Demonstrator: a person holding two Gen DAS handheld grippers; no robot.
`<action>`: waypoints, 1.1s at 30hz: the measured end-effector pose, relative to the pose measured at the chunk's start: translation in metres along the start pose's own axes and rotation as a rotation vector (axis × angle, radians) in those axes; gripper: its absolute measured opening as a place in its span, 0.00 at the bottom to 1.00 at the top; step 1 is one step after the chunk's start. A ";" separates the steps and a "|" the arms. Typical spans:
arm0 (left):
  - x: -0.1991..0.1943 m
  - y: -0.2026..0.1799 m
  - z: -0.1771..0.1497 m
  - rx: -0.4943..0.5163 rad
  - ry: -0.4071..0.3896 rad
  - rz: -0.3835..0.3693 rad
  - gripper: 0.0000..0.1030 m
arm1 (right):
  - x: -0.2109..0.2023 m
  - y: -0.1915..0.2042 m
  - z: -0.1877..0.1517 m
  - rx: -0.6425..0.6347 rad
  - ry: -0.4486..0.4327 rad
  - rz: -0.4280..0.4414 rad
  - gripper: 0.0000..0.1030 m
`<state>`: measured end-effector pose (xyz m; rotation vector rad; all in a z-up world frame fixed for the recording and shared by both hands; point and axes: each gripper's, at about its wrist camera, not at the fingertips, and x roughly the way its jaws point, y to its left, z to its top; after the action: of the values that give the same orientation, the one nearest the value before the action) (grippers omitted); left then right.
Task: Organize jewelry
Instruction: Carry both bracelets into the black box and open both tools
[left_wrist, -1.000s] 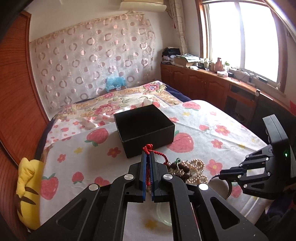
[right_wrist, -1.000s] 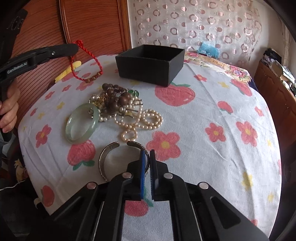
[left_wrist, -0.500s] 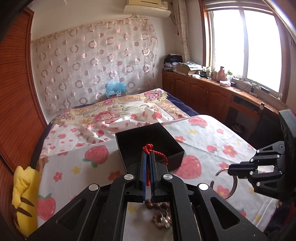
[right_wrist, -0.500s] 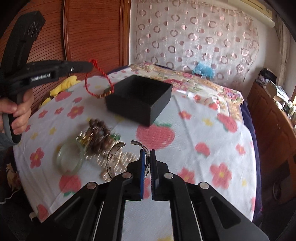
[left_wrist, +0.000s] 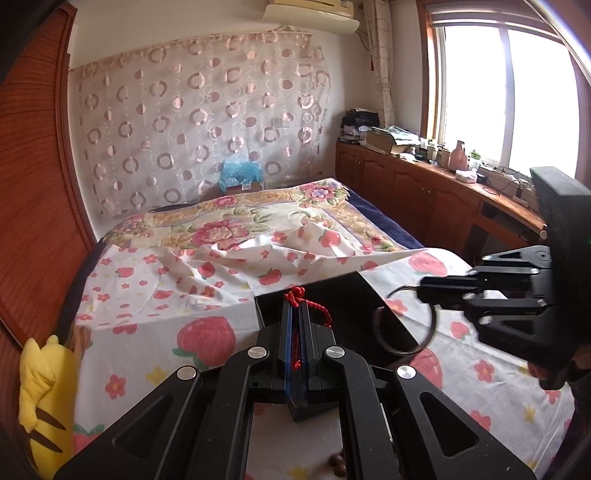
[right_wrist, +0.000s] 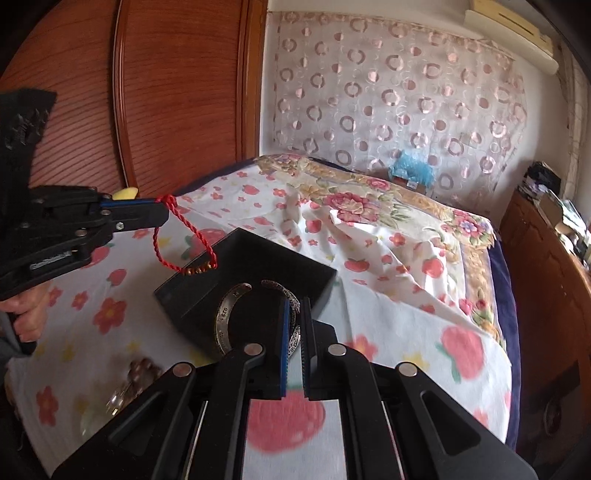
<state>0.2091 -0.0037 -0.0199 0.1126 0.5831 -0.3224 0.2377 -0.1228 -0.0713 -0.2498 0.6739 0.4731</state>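
A black open box (right_wrist: 266, 266) stands on the strawberry-print cloth; it also shows in the left wrist view (left_wrist: 354, 299). My left gripper (left_wrist: 295, 314) is shut on a red cord bracelet (right_wrist: 184, 236) that hangs over the box's left edge. My right gripper (right_wrist: 294, 314) is shut on a silver cuff bangle (right_wrist: 229, 314) and holds it above the box's opening; the bangle also shows in the left wrist view (left_wrist: 402, 328).
Brown wooden beads (right_wrist: 142, 369) and a pale green bangle (right_wrist: 96, 417) lie on the cloth at the lower left. A yellow plush toy (left_wrist: 40, 402) sits at the cloth's left edge. A wooden headboard (right_wrist: 166, 92) stands behind, cabinets (left_wrist: 424, 195) to the right.
Both grippers have risen from the jewelry pile and moved forward to the black box, carrying the red cord bracelet and the silver bangle over it.
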 end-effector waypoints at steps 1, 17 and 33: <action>0.003 0.002 0.001 -0.002 0.003 0.001 0.02 | 0.007 0.001 0.003 -0.005 0.006 0.007 0.07; 0.041 -0.005 0.009 0.015 0.044 -0.025 0.02 | 0.026 -0.009 -0.003 0.043 0.027 0.067 0.09; 0.004 -0.024 -0.004 0.031 -0.029 0.027 0.83 | -0.045 -0.027 -0.046 0.179 -0.145 -0.013 0.63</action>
<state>0.2022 -0.0267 -0.0263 0.1454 0.5471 -0.3067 0.1958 -0.1784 -0.0746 -0.0505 0.5689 0.4117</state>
